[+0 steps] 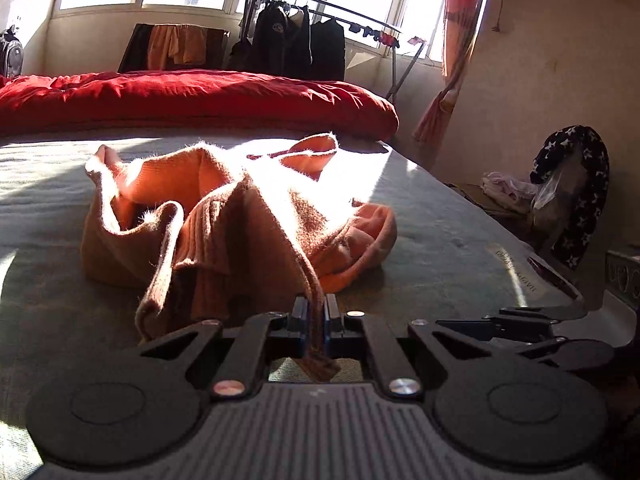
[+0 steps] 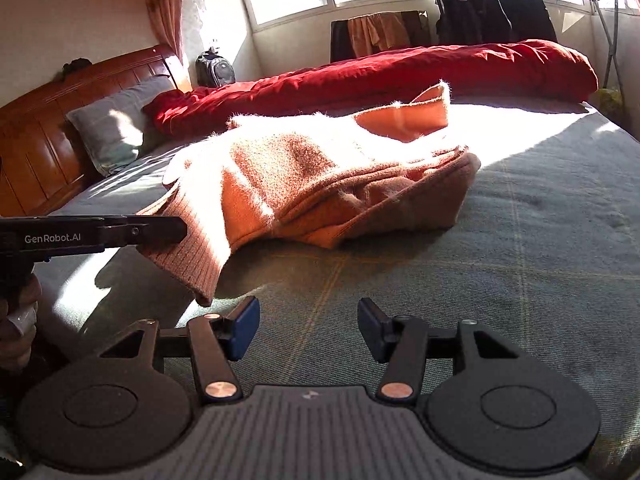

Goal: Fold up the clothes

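In the left wrist view: left tool (image 1: 317,320) clamped narrow on a strip of the orange sweater (image 1: 240,216), knit hanging through below the pads. Bulk of sweater straight ahead of the tool on the bed (image 1: 440,248), crumpled, with its long axis running left to right across the view. Right tool (image 1: 532,320) visible at lower right, beside the left one, not touching the knit. Count here: one sweater, two tools, one red duvet (image 1: 200,96) at the far side, well apart.

In the right wrist view: right tool (image 2: 308,330) wide, nothing between the pads, only bed (image 2: 520,240) beneath. Sweater (image 2: 320,184) ahead and slightly left, heap well apart from the pads; ribbed hem corner (image 2: 192,264) lifted at left, just beyond the left pad, pinched by the left tool (image 2: 176,230) entering from the left edge. Hem corner the nearest cloth to the right tool; probable next move a reach left and forward along the hem for a second hold. Count here: one sweater, two tools, one pillow (image 2: 116,128), one duvet (image 2: 380,76).
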A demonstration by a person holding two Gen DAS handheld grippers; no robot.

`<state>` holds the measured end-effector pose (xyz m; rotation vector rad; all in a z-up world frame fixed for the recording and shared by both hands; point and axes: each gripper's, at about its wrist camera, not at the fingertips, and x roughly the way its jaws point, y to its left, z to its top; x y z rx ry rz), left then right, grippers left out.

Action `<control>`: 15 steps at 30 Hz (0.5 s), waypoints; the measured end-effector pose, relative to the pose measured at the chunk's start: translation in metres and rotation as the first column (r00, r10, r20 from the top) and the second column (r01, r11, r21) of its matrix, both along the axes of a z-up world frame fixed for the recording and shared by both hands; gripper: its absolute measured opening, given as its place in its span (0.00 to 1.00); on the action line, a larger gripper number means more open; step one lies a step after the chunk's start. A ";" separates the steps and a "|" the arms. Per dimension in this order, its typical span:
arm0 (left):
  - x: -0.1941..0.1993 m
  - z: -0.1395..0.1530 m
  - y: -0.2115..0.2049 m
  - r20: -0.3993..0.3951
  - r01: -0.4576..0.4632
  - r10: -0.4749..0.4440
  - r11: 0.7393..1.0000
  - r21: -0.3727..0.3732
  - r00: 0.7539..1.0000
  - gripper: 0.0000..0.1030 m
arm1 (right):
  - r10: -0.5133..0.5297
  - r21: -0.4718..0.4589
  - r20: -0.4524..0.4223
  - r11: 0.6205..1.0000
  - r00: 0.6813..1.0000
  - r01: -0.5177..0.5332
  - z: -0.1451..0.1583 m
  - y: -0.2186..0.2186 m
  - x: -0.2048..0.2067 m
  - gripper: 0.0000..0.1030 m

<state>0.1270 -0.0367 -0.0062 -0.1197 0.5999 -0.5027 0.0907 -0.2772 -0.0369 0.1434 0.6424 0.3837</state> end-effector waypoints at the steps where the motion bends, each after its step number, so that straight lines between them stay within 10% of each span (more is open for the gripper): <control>1: 0.001 0.002 -0.001 -0.003 0.006 -0.006 1.000 -0.019 1.000 0.05 | 0.018 0.001 0.010 1.000 1.000 -0.018 0.002 0.003 0.000 0.57; 10: 0.009 0.015 -0.019 -0.011 0.084 -0.086 0.989 -0.120 0.996 0.05 | 0.144 -0.118 0.197 0.985 0.970 -0.122 0.020 0.043 -0.005 0.56; 15: 0.004 0.017 -0.023 0.028 0.082 -0.080 0.993 -0.084 0.996 0.08 | 0.127 -0.127 0.211 0.987 0.969 -0.101 0.023 0.050 0.005 0.12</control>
